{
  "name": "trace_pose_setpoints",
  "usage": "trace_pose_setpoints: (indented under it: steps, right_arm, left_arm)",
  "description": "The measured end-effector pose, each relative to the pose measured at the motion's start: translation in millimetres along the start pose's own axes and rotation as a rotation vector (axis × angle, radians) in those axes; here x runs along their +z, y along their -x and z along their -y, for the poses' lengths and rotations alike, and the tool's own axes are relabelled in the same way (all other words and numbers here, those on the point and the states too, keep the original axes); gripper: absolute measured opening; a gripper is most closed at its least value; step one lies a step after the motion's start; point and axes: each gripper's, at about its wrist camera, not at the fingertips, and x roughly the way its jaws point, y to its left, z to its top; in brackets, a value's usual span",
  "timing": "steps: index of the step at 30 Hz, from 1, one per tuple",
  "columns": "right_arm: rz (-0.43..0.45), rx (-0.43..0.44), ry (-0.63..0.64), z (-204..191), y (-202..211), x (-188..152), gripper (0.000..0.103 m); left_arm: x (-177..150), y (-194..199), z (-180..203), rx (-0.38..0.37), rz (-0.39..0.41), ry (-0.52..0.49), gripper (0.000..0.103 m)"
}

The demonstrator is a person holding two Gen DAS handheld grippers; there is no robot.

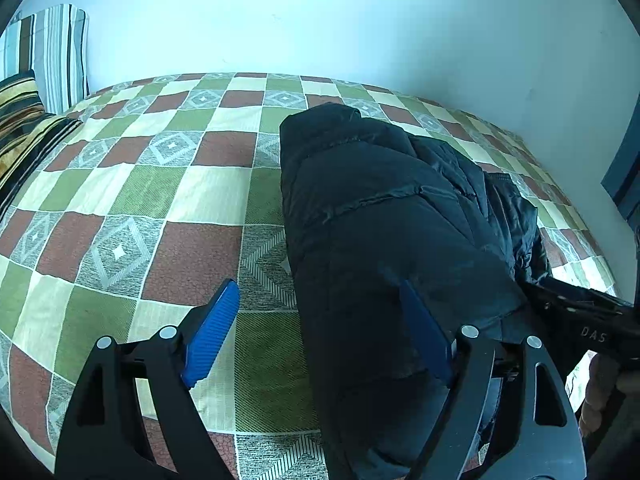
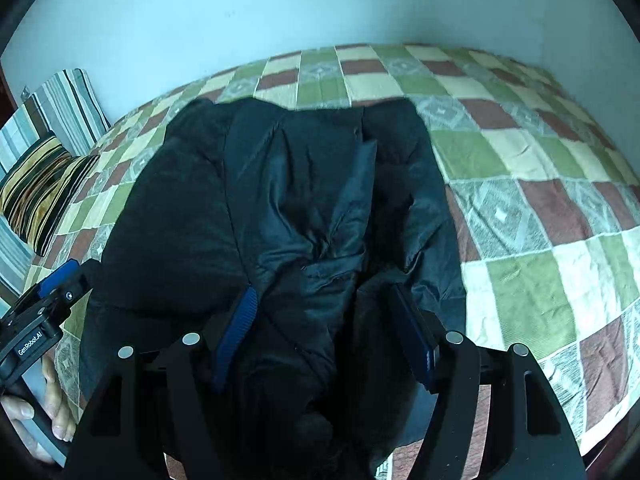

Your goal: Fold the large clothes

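Observation:
A black puffer jacket lies bunched on the checkered bedspread. My left gripper is open over the jacket's near left edge, its right blue pad resting against the fabric, its left pad over the bedspread. In the right wrist view the jacket fills the middle. My right gripper is open, both blue pads straddling a raised fold of the jacket. The other gripper shows at far left.
Striped pillows stand at the bed's far left against the pale wall; they also show in the right wrist view. Bedspread stretches to the right of the jacket. A dark door frame is at right.

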Motion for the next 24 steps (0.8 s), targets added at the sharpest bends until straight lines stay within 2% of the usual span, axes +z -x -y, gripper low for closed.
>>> trace_pose_setpoints:
  steps: [2,4,5,7,12,16,19,24]
  right_arm:
    - [-0.018,0.024,-0.012,1,-4,-2,0.062]
    - [-0.028,0.049,-0.015,-1,-5,-4,0.046]
    - [-0.030,0.052,-0.012,-3,-4,-5,0.043]
    - [-0.027,0.047,0.014,-9,-3,-6,0.027]
    - [0.012,0.031,0.018,-5,5,-6,0.009]
    - [0.055,-0.003,-0.016,14,16,-3,0.007]
    - [0.047,-0.020,-0.033,30,13,-3,0.007]
    - [0.015,-0.047,-0.036,44,-1,-10,0.007]
  left_arm:
    - [-2,-2,-2,-0.005,-0.001,0.008,0.084]
    - [-3,-5,-3,-0.016,-0.004,0.018,0.085]
    - [-3,-6,-3,-0.018,-0.006,0.021,0.085]
    - [-3,-8,-4,-0.018,-0.007,0.024,0.086]
    - [0,0,-3,-0.017,0.000,0.015,0.085]
    - [3,9,-2,-0.039,0.009,0.019,0.085]
    - [0,4,4,-0.070,-0.019,0.008,0.085]
    - [-9,-14,21,-0.072,-0.061,-0.039,0.087]
